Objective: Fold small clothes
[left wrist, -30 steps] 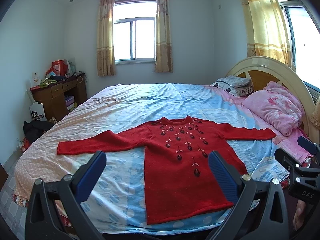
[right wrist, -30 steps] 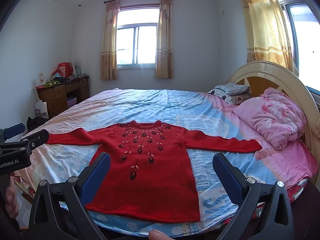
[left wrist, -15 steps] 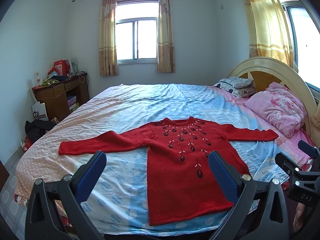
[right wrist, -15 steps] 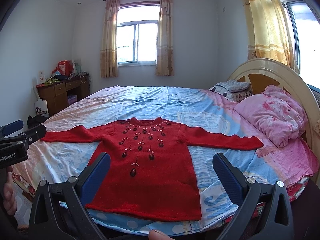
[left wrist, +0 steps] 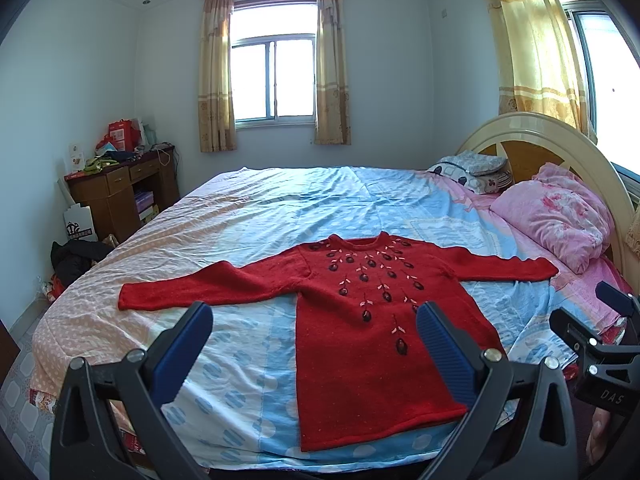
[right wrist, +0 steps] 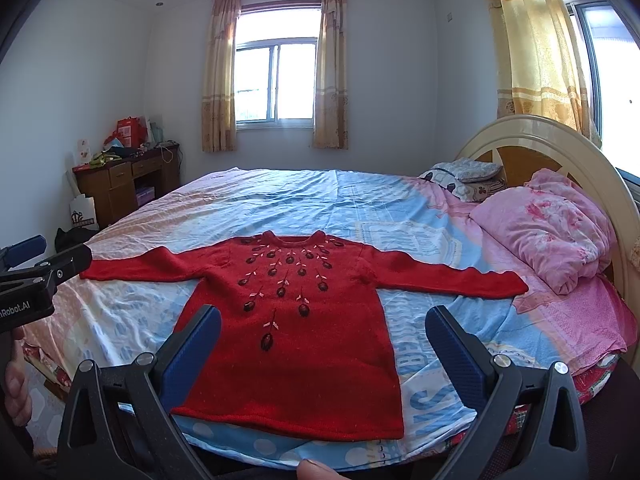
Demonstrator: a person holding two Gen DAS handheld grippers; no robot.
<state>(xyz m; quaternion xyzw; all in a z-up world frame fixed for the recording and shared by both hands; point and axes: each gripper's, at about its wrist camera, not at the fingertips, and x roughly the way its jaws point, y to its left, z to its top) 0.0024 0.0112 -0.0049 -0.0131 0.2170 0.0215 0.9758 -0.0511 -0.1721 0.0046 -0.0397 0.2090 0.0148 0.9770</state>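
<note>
Both grippers poised before an unfolded sweater.
Left gripper (left wrist: 314,330) and right gripper (right wrist: 322,334), jaws apart and empty, hung above the bed's (right wrist: 280,200) near edge; red sweater (right wrist: 304,320) lay flat there; a shallow pinch could drag loose knit off that edge.

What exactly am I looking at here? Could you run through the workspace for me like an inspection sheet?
Surface: bed with a blue and peach patterned sheet.
Job's things: red sweater lying flat, unfolded, sleeves spread.
Clutter: pink quilt and pillows by the headboard.
Grippers: left gripper and right gripper open, holding nothing.
Cables: a cord on the wooden desk.
Surroundings: curtained window, bags on the floor.
</note>
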